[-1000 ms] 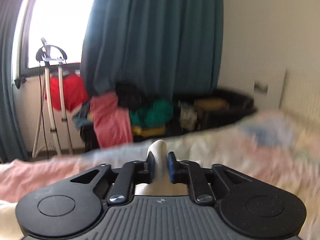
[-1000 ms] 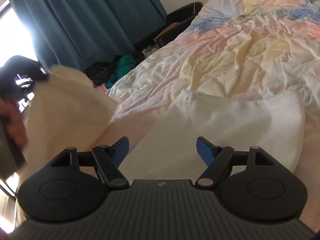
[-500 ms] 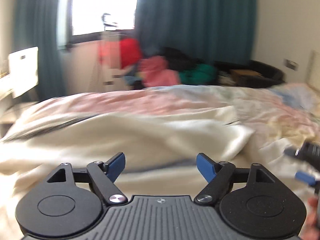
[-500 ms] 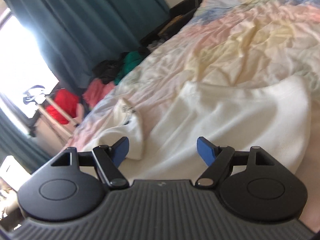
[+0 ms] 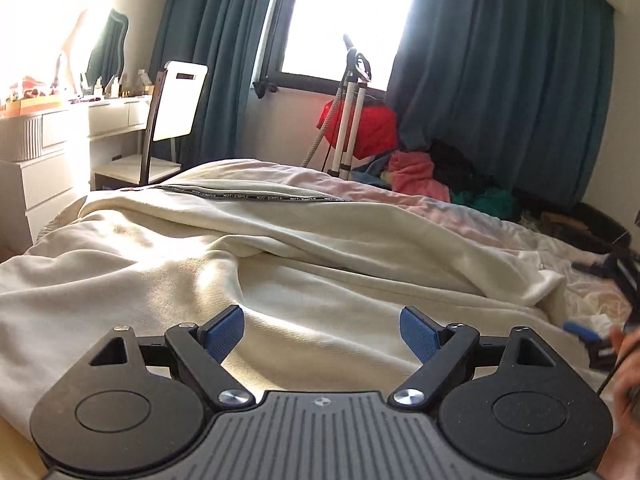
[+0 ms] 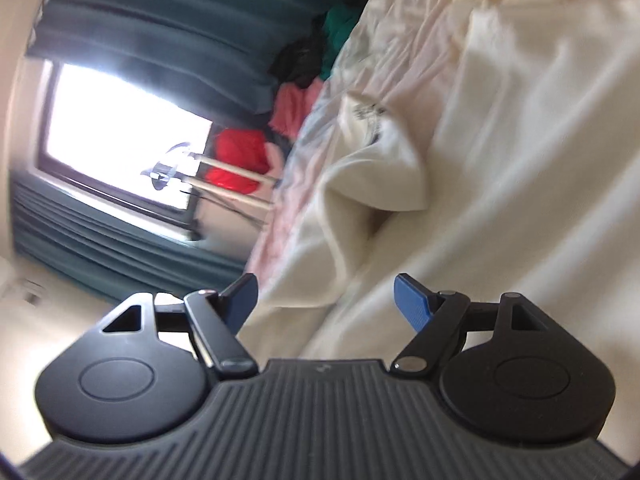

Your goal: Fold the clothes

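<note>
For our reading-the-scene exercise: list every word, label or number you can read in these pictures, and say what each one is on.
"NOT-SIMPLE", repeated along a dark tape sewn on the cream garment lying on the bed.
Dark print on a white label on the same garment: too blurred to read.
Nothing else is readable.

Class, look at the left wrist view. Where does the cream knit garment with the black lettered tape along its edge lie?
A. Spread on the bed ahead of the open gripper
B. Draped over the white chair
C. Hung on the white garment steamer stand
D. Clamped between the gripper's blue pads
A: the cream knit garment lies spread over the bed, ahead of the left gripper, whose blue pads stand apart with nothing pinched.
</note>
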`<state>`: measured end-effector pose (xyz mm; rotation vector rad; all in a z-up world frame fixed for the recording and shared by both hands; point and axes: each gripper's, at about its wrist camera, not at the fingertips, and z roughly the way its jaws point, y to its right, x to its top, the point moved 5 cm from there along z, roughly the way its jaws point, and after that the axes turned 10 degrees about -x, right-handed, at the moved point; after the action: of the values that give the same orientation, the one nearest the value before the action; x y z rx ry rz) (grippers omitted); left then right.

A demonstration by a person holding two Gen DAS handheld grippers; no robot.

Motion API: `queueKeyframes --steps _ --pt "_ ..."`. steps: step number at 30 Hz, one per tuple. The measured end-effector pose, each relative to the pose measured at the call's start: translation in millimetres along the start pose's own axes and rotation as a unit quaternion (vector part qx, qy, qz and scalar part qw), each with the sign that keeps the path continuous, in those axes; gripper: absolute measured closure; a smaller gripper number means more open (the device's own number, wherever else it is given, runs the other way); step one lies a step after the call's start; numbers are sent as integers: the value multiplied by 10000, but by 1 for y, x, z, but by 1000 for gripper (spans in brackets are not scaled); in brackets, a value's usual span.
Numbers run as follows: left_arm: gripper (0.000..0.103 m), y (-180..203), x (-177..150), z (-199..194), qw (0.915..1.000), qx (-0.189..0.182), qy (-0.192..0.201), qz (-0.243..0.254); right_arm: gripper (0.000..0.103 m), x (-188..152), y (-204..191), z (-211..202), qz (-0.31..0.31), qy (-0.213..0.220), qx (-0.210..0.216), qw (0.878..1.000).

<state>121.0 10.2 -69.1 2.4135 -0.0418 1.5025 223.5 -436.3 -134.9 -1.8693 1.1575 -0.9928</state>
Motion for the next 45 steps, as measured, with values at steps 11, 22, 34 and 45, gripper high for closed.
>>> queueKeyframes --steps 11,22,34,45 --pt "15 -38 -17 18 9917 -431 -280 -1182 21 58 8 99 753 322 -982 9918" --pt "16 -48 -25 44 9851 -434 -528 -1581 96 152 -94 126 -1529 1412 -2007 9573" --pt "16 -18 -20 25 9937 -624 -492 -785 96 183 -50 112 -2394 1662 -2319 9280" --pt "16 -11 -8 26 9970 -481 -539 -281 91 164 24 103 -2070 1299 -2222 9439"
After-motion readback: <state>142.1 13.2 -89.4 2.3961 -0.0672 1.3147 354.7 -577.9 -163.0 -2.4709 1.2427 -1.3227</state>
